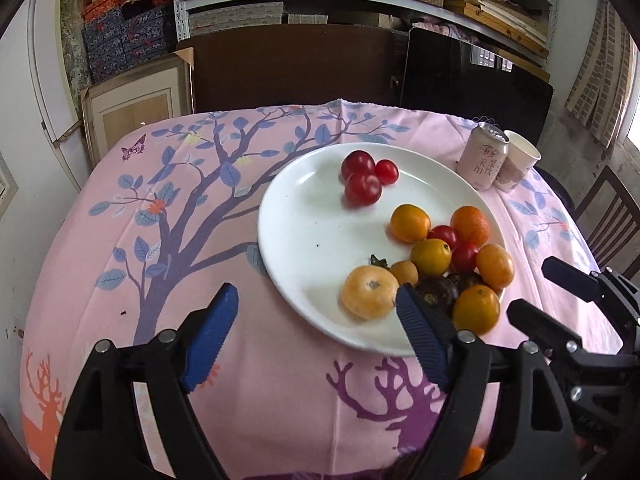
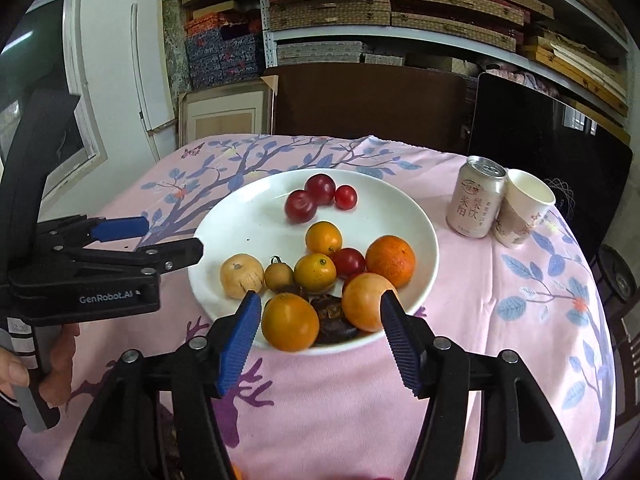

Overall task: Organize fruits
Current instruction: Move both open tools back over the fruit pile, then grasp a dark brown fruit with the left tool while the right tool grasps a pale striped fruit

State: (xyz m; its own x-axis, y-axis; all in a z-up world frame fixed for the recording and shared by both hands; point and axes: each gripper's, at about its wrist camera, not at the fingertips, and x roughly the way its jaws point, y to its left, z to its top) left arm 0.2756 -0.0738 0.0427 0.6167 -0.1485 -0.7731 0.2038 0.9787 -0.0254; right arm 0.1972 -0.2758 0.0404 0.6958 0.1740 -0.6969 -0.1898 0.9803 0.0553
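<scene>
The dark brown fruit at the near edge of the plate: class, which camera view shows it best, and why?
The right wrist view: the dark brown fruit lies open between two orange fruits, its wrinkled top visible. In the left wrist view it is partly hidden behind the left gripper finger.

The white plate (image 2: 420, 216) looks glossy and smooth. The printed tablecloth (image 2: 500, 320) is matt fabric. Ribbed blue pads (image 2: 240, 336) line black plastic fingers.
</scene>
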